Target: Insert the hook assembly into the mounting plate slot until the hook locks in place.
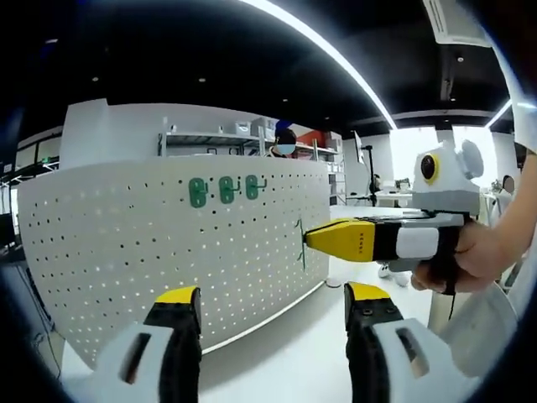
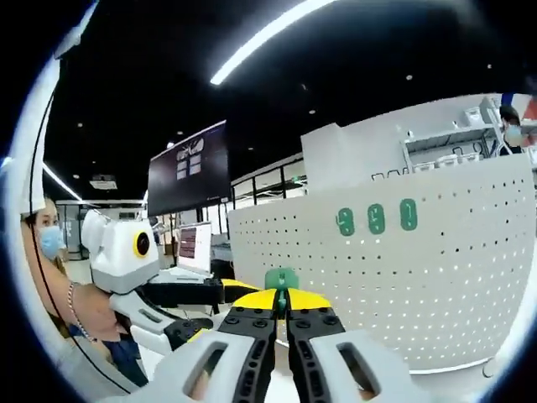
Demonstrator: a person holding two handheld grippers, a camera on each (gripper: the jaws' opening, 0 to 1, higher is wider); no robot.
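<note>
In the left gripper view the left gripper (image 1: 273, 315) hangs with its yellow-tipped jaws spread wide and nothing between them, in front of a white pegboard (image 1: 126, 243) that stands upright on a white table (image 1: 285, 353). Three green hooks (image 1: 225, 190) sit in a row near the board's top edge. The right gripper (image 1: 312, 238) comes in from the right, held in a hand (image 1: 470, 256), its jaws clenched on a thin green hook (image 1: 301, 243) pressed against the board's face near its right end. In the right gripper view the right gripper (image 2: 282, 304) has its jaws closed together on that hook's green piece (image 2: 280, 280), just before the pegboard (image 2: 436, 277), with the three hooks (image 2: 376, 219) higher up and the left gripper (image 2: 243, 290) at the left
</note>
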